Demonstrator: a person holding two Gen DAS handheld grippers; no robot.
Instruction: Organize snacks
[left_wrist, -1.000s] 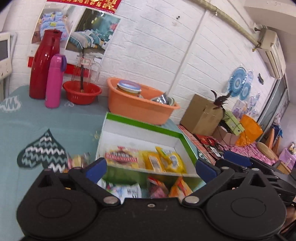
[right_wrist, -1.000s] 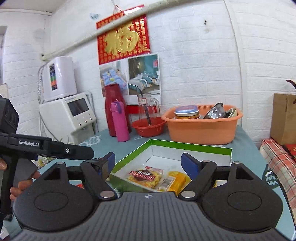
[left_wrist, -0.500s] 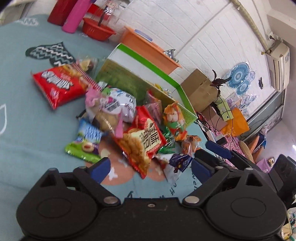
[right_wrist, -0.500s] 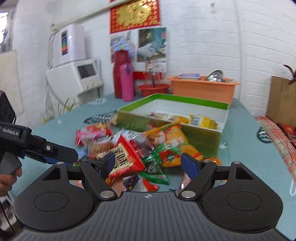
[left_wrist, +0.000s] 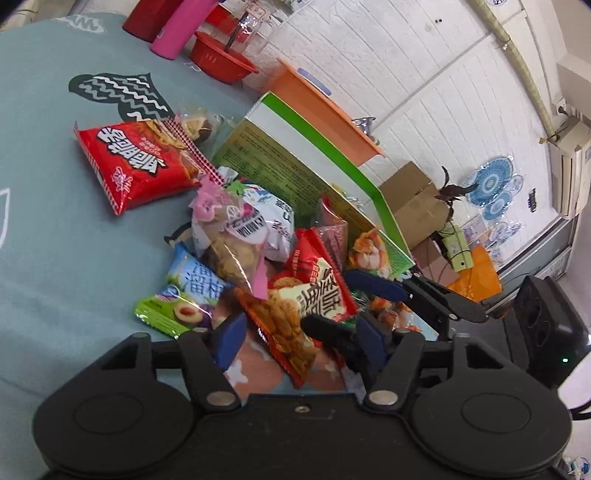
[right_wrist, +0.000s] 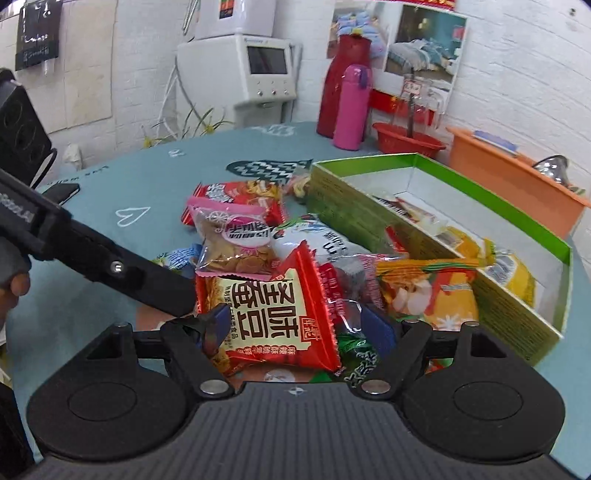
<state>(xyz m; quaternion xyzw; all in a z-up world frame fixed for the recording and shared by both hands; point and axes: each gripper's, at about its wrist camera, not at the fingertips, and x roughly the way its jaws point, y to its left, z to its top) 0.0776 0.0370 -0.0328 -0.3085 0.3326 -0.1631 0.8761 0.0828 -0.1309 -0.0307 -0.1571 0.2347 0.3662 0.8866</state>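
A heap of snack packets lies on the teal tablecloth beside a green-edged box (right_wrist: 491, 192) that holds a few packets. A red and cream packet (right_wrist: 273, 314) sits on top at the front; it also shows in the left wrist view (left_wrist: 310, 295). My right gripper (right_wrist: 299, 328) is open with its jaws on either side of this packet. My left gripper (left_wrist: 299, 338) is open, just in front of the same packet. A clear bag of biscuits (right_wrist: 232, 243), a large red bag (left_wrist: 140, 158) and an orange-yellow packet (right_wrist: 432, 288) lie around it.
A red flask (right_wrist: 341, 85), a pink bottle (right_wrist: 351, 107), a red bowl (right_wrist: 406, 142) and an orange basin (right_wrist: 513, 181) stand at the back of the table. A white appliance (right_wrist: 243, 62) stands behind. A black phone (right_wrist: 61, 192) lies at the left.
Both grippers have tilted down from the wall and box and come in low over the snack heap. They now flank the red and cream packet from opposite sides.
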